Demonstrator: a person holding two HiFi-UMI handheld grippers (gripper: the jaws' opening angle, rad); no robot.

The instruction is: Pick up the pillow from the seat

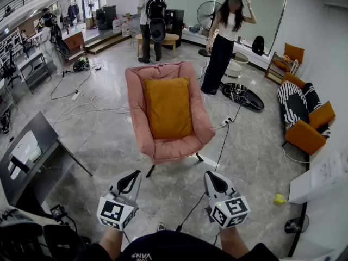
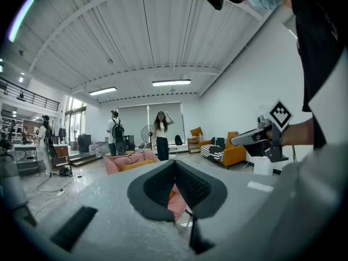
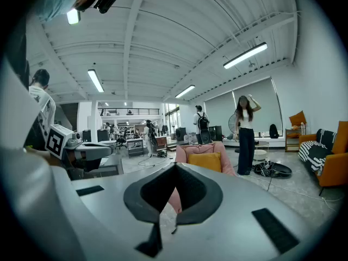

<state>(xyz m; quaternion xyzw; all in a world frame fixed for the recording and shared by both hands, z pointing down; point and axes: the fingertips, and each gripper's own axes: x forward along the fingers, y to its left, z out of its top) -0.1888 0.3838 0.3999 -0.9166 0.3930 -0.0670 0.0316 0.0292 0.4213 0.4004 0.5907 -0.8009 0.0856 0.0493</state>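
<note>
An orange-yellow pillow (image 1: 168, 106) leans upright against the back of a pink armchair (image 1: 140, 113) in the middle of the floor. It shows again as the pillow (image 3: 205, 160) in the right gripper view and the pillow (image 2: 138, 165) in the left gripper view. My left gripper (image 1: 130, 177) and right gripper (image 1: 213, 176) hover side by side in front of the chair, well short of it. Both are shut with nothing between the jaws. Each points roughly level toward the chair.
Two people (image 1: 151, 20) (image 1: 224, 39) stand behind the chair near a floor fan (image 1: 207, 14). Cables (image 1: 223, 145) run over the tiled floor on both sides. A dark table (image 1: 32, 156) stands at left, orange sofas (image 1: 304, 129) at right, and a white box (image 1: 321, 179) at the right.
</note>
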